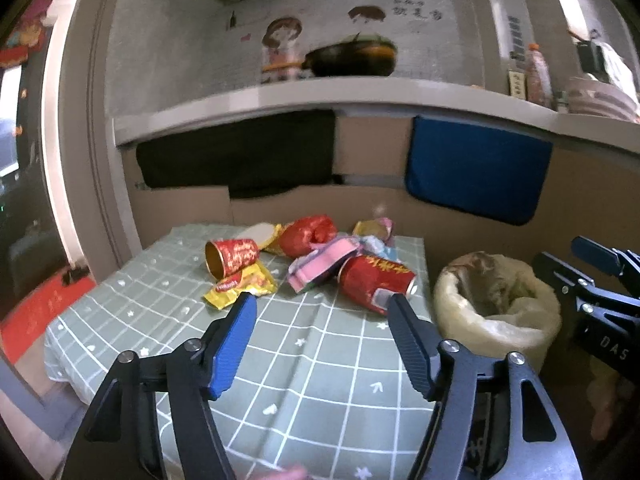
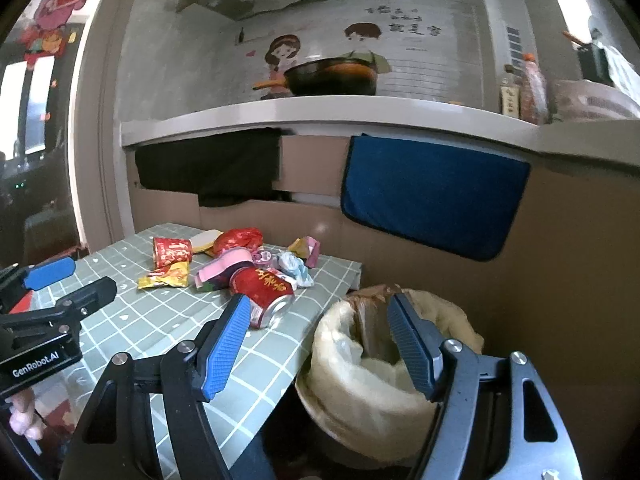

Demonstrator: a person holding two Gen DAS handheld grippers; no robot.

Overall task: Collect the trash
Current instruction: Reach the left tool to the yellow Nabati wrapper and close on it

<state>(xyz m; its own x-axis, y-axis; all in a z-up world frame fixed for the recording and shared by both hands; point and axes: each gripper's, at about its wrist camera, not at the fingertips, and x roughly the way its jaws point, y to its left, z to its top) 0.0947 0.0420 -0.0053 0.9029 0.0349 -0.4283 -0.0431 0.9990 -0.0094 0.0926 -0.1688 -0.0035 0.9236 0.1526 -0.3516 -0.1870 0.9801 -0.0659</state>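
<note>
Small table under a green grid-patterned cloth; taken as landmark. Trash heaped at the table's far end, against the cardboard wall. Red paper cup on its side at the left of the heap, gold mouth toward the camera. Yellow wrapper just beside and partly beneath it, nearer the table's middle. Crumpled red wrapper behind, at the far edge. Pink packet in the middle of the heap, leaning on a dented red can lying on its side near the table's right edge. Pale crumpled wrappers at the far right corner.

Bin lined with a pale bag, off the table's right side, just beside it and lower; opening upward.

Left gripper over the table's near half, jaws wide apart, nothing between them, tips short of the heap: left tip near the yellow wrapper, right tip near the can. No contact seen.

Right gripper off the table's right edge, jaws spread, empty; one finger over the table corner near the can, the other over the bin.
</note>
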